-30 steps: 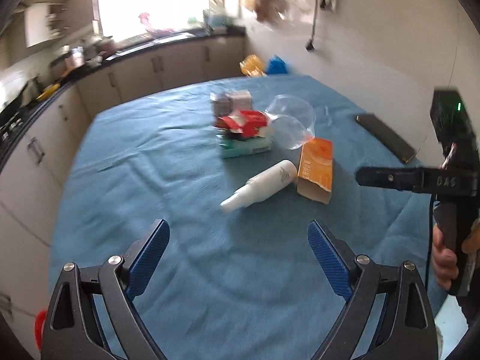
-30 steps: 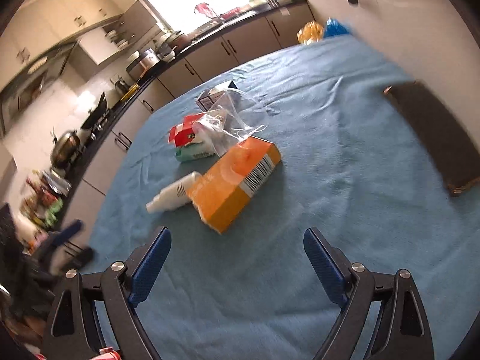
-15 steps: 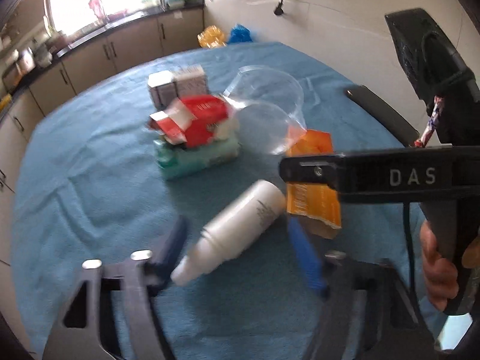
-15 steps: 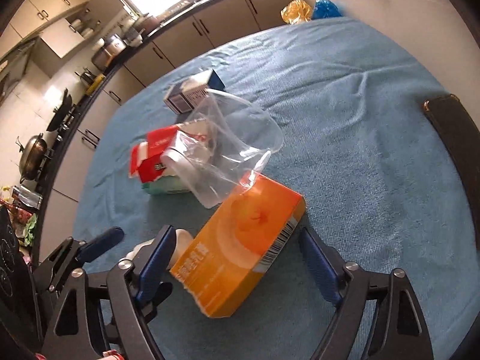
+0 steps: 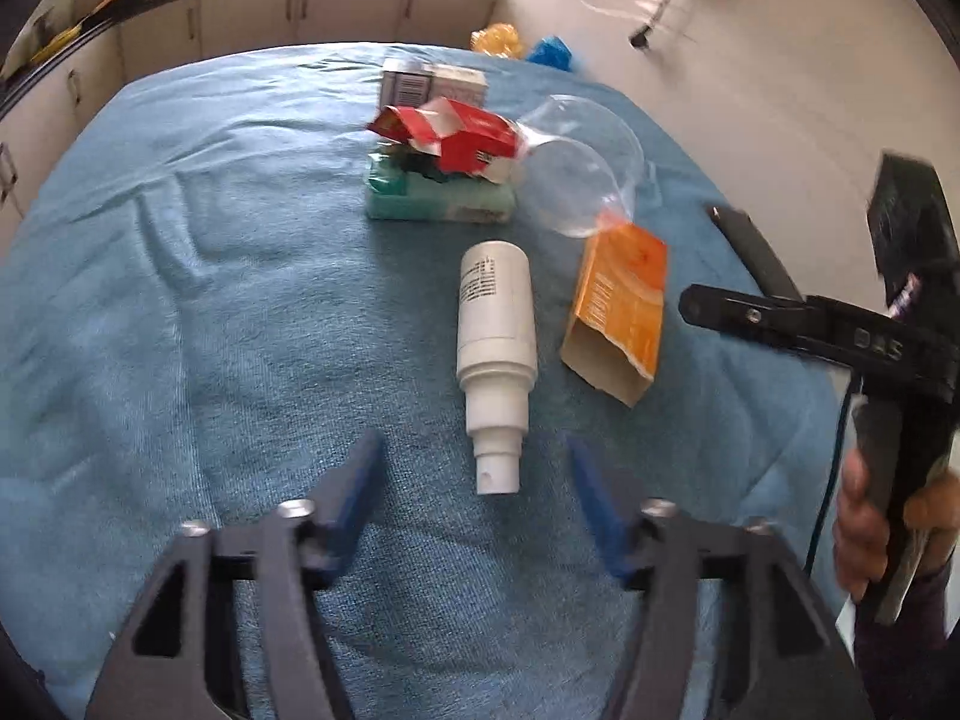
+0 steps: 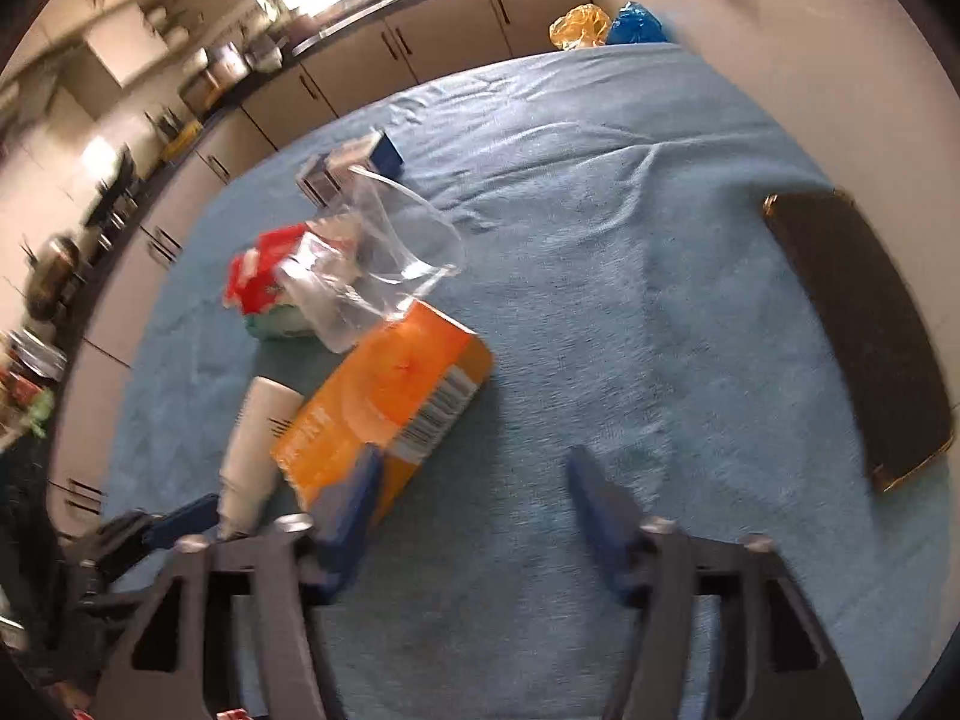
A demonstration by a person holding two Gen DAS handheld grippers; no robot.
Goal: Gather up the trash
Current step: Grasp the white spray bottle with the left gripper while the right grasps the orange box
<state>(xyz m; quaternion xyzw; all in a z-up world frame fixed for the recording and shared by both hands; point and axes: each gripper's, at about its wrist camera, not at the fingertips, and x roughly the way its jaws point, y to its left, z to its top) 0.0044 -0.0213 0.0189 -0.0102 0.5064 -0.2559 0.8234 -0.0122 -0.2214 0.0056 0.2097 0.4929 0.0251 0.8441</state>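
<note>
Blue-padded, my left gripper (image 5: 480, 474) hangs low with jaws released, the nozzle of the white plastic spray bottle (image 5: 495, 342) lying between its tips. My right gripper (image 6: 474, 480) is spread too, its left finger over the orange cardboard carton (image 6: 384, 396). Both lie on the blue-towelled worktop (image 6: 600, 240), kitchen cabinets (image 6: 420, 42) far behind.

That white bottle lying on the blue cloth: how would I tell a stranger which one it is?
Start at the blue-covered table and find the litter pile. Nearest the left gripper lies the white bottle on its side, nozzle toward the camera, beside the orange carton. It is the only plain white cylinder there.
</note>
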